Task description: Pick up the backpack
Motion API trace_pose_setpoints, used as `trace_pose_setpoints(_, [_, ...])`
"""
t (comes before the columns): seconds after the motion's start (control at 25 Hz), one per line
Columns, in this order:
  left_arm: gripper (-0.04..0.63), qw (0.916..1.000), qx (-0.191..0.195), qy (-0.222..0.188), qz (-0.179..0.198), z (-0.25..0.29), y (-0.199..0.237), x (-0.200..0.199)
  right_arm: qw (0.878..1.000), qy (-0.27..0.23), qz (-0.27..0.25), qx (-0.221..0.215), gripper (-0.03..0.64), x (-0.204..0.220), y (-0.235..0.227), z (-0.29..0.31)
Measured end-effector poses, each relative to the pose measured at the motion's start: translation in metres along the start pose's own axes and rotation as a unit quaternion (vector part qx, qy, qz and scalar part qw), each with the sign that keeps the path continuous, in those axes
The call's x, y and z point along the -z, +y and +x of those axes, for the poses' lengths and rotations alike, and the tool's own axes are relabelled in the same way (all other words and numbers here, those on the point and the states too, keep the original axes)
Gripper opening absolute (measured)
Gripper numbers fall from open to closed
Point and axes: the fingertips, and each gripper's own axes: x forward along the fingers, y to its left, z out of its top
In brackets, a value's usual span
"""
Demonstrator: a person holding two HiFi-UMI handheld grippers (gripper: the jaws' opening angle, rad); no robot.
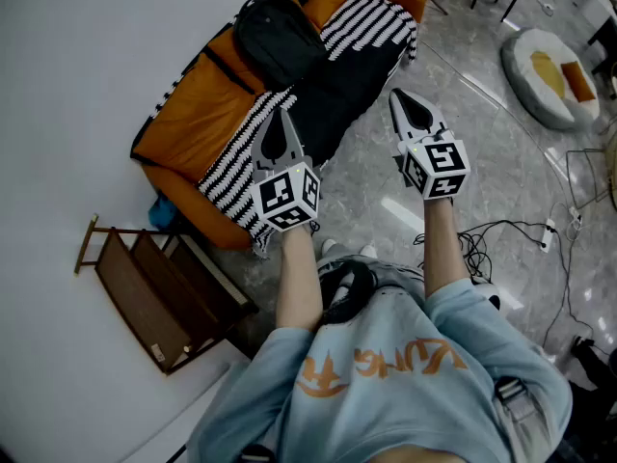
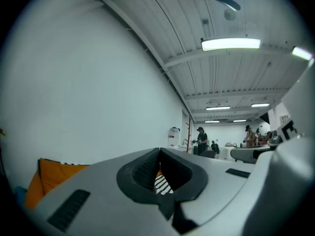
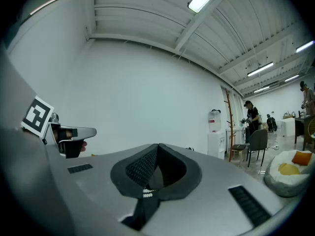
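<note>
The black backpack (image 1: 279,39) lies on the seat of an orange sofa (image 1: 198,123), against a black-and-white striped blanket (image 1: 371,25). Both grippers are held level in the air in front of the sofa, well short of the backpack. My left gripper (image 1: 281,116) is shut and empty, its tip over the striped blanket near the sofa's front edge. My right gripper (image 1: 397,97) is shut too, holding nothing, out over the floor beside the sofa. In the left gripper view the jaws (image 2: 158,150) meet with a strip of blanket (image 2: 161,183) below. The right gripper view shows closed jaws (image 3: 158,145); the backpack is hidden there.
A brown wooden rack (image 1: 154,297) leans by the white wall at lower left. A round white cushion (image 1: 549,70) lies on the glossy floor at upper right, with cables (image 1: 501,234) trailing nearby. People, a chair (image 3: 257,144) and a water dispenser (image 3: 215,136) stand far off.
</note>
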Motion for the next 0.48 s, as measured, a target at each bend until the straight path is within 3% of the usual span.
trace_pose_setpoints(0.48, [0.020, 0.9996, -0.020, 0.014, 0.014, -0.001, 0.010, 0.001, 1.000, -0.020, 0.017, -0.009, -0.002, -0.012, 0.000, 0.004])
